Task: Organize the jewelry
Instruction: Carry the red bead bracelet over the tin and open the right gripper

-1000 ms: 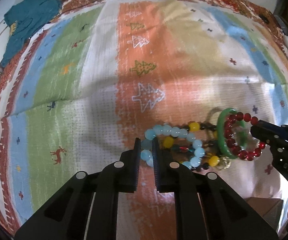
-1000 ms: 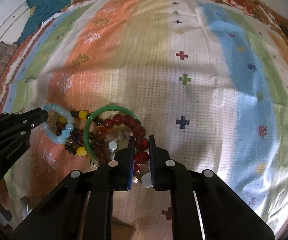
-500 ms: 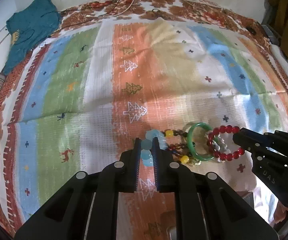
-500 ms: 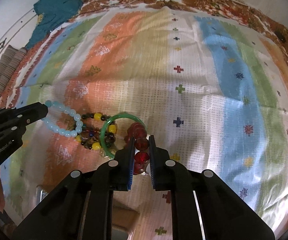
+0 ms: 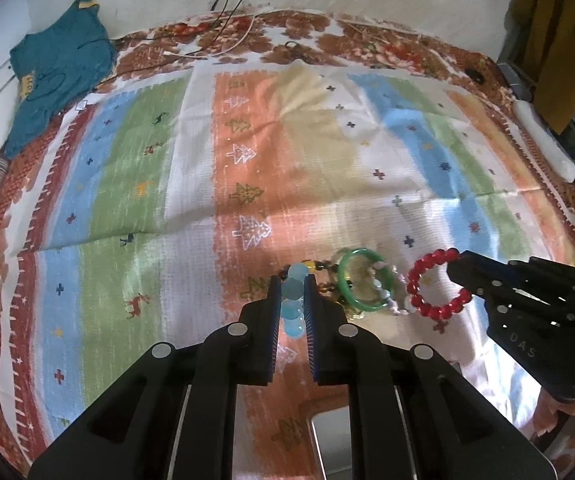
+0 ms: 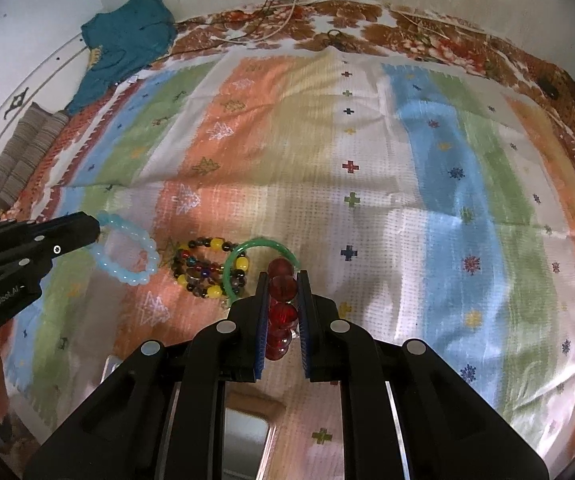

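My left gripper (image 5: pixel 292 286) is shut on a pale blue bead bracelet (image 5: pixel 292 300), which hangs as a loop from its tip in the right wrist view (image 6: pixel 127 252). My right gripper (image 6: pixel 282 280) is shut on a red bead bracelet (image 6: pixel 281 304), seen as a ring at its tip in the left wrist view (image 5: pixel 435 284). Both are held above the striped cloth. A green bangle (image 5: pixel 361 280) (image 6: pixel 261 246) and a multicoloured bead bracelet with yellow beads (image 6: pixel 203 268) lie on the cloth between the two grippers.
The striped patterned cloth (image 5: pixel 247 160) covers a bed. A teal garment (image 5: pixel 55 68) lies at the far left corner. Cables (image 5: pixel 231 20) run along the far edge. A wooden-rimmed box or tray (image 6: pixel 247 432) sits at the near edge below the grippers.
Both grippers have risen and drawn apart, lifting the blue bracelet left and the red bracelet right off the pile. The green bangle and multicoloured bracelet stay on the cloth.
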The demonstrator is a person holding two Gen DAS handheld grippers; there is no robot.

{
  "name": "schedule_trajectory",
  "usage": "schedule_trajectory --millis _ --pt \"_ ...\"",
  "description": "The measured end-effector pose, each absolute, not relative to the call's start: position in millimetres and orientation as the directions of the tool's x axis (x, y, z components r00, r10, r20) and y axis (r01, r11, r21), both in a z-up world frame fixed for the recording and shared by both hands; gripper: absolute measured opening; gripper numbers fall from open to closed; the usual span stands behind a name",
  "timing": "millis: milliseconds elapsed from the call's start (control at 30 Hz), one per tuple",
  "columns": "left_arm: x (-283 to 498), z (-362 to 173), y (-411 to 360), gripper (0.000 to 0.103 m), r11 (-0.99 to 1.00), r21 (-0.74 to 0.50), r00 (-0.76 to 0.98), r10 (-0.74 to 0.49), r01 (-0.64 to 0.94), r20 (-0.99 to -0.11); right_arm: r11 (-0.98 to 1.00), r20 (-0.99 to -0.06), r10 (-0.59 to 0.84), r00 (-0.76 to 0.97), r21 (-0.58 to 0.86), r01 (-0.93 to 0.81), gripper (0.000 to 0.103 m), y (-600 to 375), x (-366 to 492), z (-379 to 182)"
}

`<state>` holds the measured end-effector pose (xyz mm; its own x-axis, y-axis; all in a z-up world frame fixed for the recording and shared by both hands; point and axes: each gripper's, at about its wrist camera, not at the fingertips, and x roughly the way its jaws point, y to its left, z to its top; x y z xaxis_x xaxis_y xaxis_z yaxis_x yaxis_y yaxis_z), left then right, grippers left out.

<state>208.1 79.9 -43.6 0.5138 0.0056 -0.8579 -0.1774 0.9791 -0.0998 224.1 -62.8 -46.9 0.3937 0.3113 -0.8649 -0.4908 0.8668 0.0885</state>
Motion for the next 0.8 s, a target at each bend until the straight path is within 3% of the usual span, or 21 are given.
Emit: schedule_trajectory --millis 800 --pt "158.4 -1.5 46.4 0.011 0.989 -0.121 0.616 -0.046 -0.081 -0.786 0.831 -0.786 0.391 0.479 0.078 -0.550 0.014 -71.9 167.7 -5.5"
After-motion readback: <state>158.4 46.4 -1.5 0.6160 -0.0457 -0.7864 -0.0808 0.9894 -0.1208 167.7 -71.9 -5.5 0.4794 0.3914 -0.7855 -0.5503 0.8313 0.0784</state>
